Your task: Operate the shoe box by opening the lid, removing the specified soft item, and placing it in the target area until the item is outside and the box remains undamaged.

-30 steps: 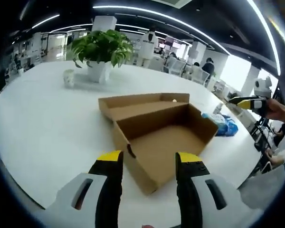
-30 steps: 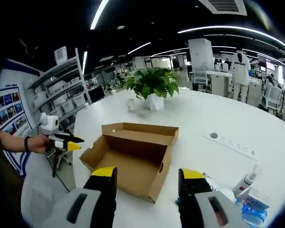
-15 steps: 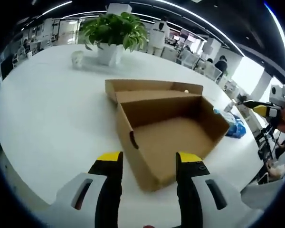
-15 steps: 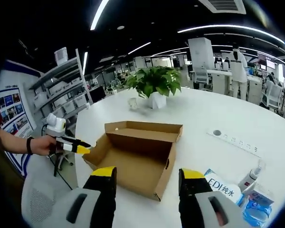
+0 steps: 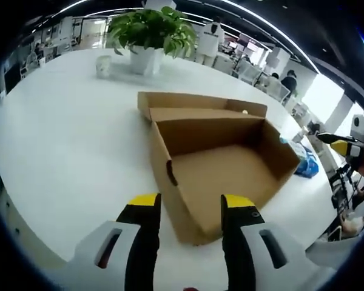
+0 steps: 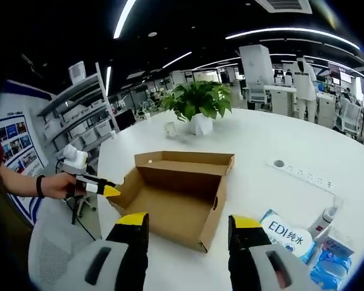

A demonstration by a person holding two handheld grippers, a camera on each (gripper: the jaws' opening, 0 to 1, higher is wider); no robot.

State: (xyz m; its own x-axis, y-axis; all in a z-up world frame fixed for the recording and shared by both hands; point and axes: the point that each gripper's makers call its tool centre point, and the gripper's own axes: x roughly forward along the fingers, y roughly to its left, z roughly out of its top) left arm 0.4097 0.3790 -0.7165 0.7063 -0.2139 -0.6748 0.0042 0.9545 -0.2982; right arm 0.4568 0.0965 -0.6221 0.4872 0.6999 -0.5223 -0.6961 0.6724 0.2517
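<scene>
An open brown cardboard shoe box lies on the white table, its lid folded back flat on the far side; its inside looks empty. My left gripper is open just short of the box's near corner. In the right gripper view the same box sits ahead of my open right gripper, and the left gripper, held by a hand, is at the box's left end. A soft white and blue pack lies on the table right of the box. The right gripper enters the left gripper view at right.
A potted green plant and a small white cup stand at the far side of the table. A pump bottle and blue packs lie near the soft pack. A socket strip is set in the tabletop. Office desks and people are behind.
Both cameras have moved closer to the box. The left gripper has come nearer the box's corner. The soft pack has come further into the right gripper view.
</scene>
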